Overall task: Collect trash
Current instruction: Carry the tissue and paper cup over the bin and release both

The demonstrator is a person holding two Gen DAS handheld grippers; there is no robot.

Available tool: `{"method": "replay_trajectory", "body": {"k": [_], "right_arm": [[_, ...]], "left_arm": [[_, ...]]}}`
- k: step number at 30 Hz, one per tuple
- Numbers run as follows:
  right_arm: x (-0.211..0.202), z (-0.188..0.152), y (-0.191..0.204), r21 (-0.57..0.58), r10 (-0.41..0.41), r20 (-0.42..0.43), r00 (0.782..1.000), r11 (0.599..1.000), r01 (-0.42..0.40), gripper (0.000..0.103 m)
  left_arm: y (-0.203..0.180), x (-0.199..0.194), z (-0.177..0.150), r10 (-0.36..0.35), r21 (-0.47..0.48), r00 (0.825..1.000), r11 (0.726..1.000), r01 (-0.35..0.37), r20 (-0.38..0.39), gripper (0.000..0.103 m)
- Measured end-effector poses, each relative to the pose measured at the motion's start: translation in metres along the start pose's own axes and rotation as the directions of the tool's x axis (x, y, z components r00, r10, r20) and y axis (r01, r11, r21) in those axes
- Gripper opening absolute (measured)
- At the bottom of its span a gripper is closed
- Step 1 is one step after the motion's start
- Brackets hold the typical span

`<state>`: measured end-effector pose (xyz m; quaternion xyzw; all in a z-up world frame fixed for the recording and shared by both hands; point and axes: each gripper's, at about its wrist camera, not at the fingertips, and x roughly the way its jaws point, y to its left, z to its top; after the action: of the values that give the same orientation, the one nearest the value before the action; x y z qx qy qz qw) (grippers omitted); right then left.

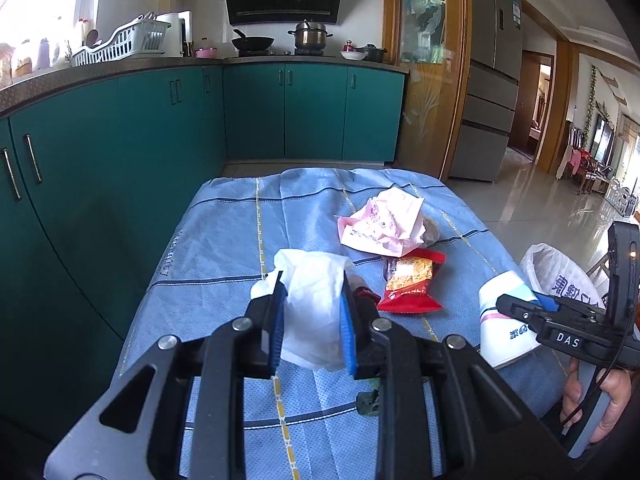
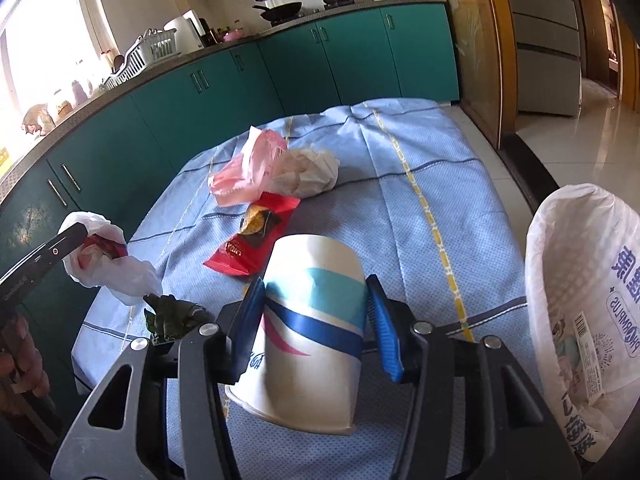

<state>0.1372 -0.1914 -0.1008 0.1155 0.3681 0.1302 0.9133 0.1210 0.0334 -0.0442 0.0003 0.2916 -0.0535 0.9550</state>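
My left gripper (image 1: 312, 312) is shut on a crumpled white plastic bag (image 1: 316, 300), held just above the blue tablecloth (image 1: 224, 240); the bag also shows in the right wrist view (image 2: 108, 264). My right gripper (image 2: 316, 316) is shut on an upturned white paper cup with blue stripes (image 2: 312, 300), also seen in the left wrist view (image 1: 506, 316). On the cloth lie a red snack wrapper (image 1: 412, 284) (image 2: 252, 244), a crumpled pink wrapper (image 1: 384, 224) (image 2: 248, 172), a white paper wad (image 2: 308, 172) and a dark green leaf scrap (image 2: 172, 316) (image 1: 368, 402).
A bin lined with a white printed bag (image 2: 580, 320) (image 1: 556, 272) stands at the table's right edge. Green kitchen cabinets (image 1: 120, 152) run along the left and back. A glass door (image 1: 432, 80) and a tiled floor (image 1: 540, 200) lie to the right.
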Motion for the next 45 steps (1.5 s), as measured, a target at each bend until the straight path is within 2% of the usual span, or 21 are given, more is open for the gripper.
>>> {"method": "replay_trajectory", "body": {"k": [5,11,27,31,40,45], "right_arm": [[-0.021,0.005,0.007,-0.045,-0.044,0.067,0.997,0.998,0.047,0.049],[-0.044,0.007,0.02,-0.115,-0.069,0.141,0.988,0.99,0.086,0.045],[-0.051,0.001,0.028,-0.165,-0.075,0.17,0.983,0.981,0.104,0.045],[-0.062,0.002,0.031,-0.185,-0.101,0.212,0.972,0.973,0.142,0.045],[-0.087,0.006,0.01,-0.134,-0.149,0.273,0.95,0.972,0.191,0.045],[-0.111,0.008,-0.021,-0.055,-0.238,0.32,0.917,0.962,0.268,0.045]], "left_arm": [[-0.004,-0.007,0.003,0.011,0.008,0.999,1.0,-0.012,0.03,0.024],[-0.014,-0.022,0.007,-0.011,0.01,0.993,1.0,0.01,0.121,0.024],[-0.035,-0.029,0.011,-0.049,0.053,0.985,0.998,0.041,0.163,0.024],[-0.04,-0.033,0.014,-0.056,0.063,0.982,0.997,0.045,0.178,0.024],[-0.065,-0.036,0.02,-0.101,0.101,0.976,0.991,0.083,0.19,0.024],[-0.092,-0.033,0.027,-0.149,0.152,0.971,0.981,0.121,0.187,0.024]]}}
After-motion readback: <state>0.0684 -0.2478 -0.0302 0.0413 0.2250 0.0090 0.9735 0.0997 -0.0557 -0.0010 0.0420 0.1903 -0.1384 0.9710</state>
